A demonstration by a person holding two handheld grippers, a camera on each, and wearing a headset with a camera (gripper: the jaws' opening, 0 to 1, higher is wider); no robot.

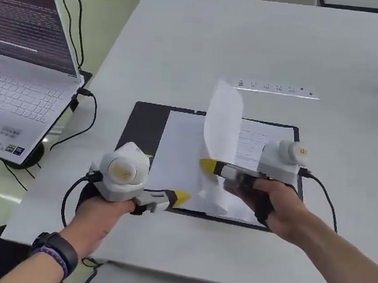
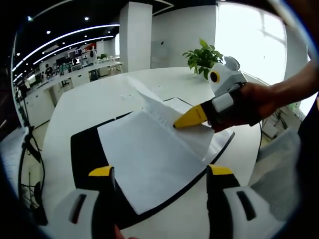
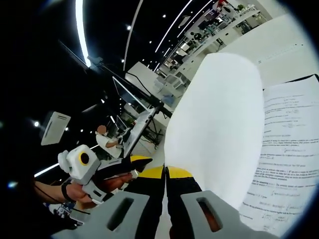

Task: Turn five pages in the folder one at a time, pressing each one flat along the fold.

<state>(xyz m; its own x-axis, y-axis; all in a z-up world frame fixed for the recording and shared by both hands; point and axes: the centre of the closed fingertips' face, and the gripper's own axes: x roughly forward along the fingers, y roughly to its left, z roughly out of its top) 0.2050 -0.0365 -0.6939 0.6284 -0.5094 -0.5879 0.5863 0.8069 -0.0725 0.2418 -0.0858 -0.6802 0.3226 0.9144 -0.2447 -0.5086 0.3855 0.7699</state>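
Right claw (image 3: pixel 165 173) closed on the lower edge of one page (image 1: pixel 222 124), its yellow tips meeting with the paper pinched between them. A grip at the edge rather than the middle leaves the page free to swing about the fold. The page stands nearly upright over the middle of the folder (image 1: pixel 146 124), slightly bowed. It rises between the blank sheet (image 1: pixel 179 153) lying flat on the left and the printed sheet (image 1: pixel 254 140) exposed on the right, which suggests a right-to-left turn caught about halfway. Left claw (image 2: pixel 160 172) open, its jaws set wide apart and holding nothing, low over the folder's near edge with its tips pointing toward the fold. It is probably placed there to stay clear of the swinging page while being ready to come down and press along the fold once the page lands. The folder lies open and flat on the counter (image 1: pixel 242 44), close to the near edge and well short of the far one, within easy reach of both hands. A power strip (image 1: pixel 274 88) lies just beyond the folder toward the far edge, and a laptop (image 1: pixel 23 80) sits past the counter's left edge. How many of the five pages are turned cannot be told from the sheets.
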